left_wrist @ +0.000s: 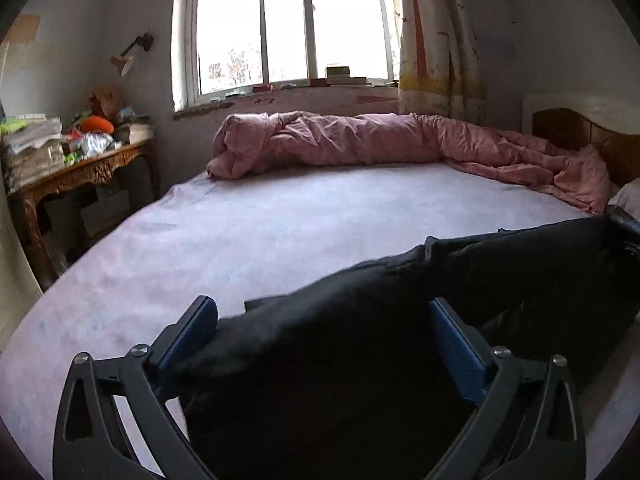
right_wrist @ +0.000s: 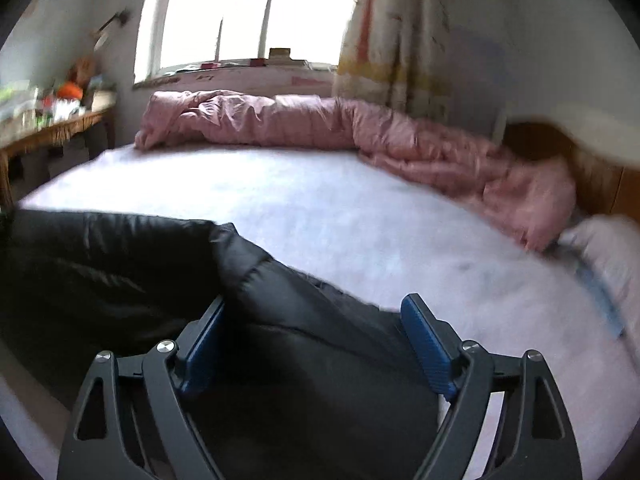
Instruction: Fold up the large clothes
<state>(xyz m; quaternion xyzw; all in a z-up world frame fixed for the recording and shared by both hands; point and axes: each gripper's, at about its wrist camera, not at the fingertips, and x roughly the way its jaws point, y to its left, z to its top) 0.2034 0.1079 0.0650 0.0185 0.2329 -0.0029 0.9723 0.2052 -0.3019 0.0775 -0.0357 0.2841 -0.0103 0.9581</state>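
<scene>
A large black puffy jacket (left_wrist: 460, 292) lies on the near part of a bed with a pale pink sheet (left_wrist: 240, 232). In the left wrist view my left gripper (left_wrist: 324, 312) has its jaws wide apart, and the jacket's fabric bulges between the blue pads (left_wrist: 192, 332). In the right wrist view the jacket (right_wrist: 120, 264) spreads to the left. My right gripper (right_wrist: 316, 312) is also wide open with jacket fabric lying between its pads (right_wrist: 424, 340). The part of the jacket under each gripper is hidden.
A rolled pink quilt (left_wrist: 360, 140) runs along the far edge of the bed under a window (left_wrist: 280, 28). A cluttered wooden table (left_wrist: 76, 168) stands left of the bed. A wooden headboard (left_wrist: 580, 132) and a pillow (right_wrist: 608, 248) are at the right.
</scene>
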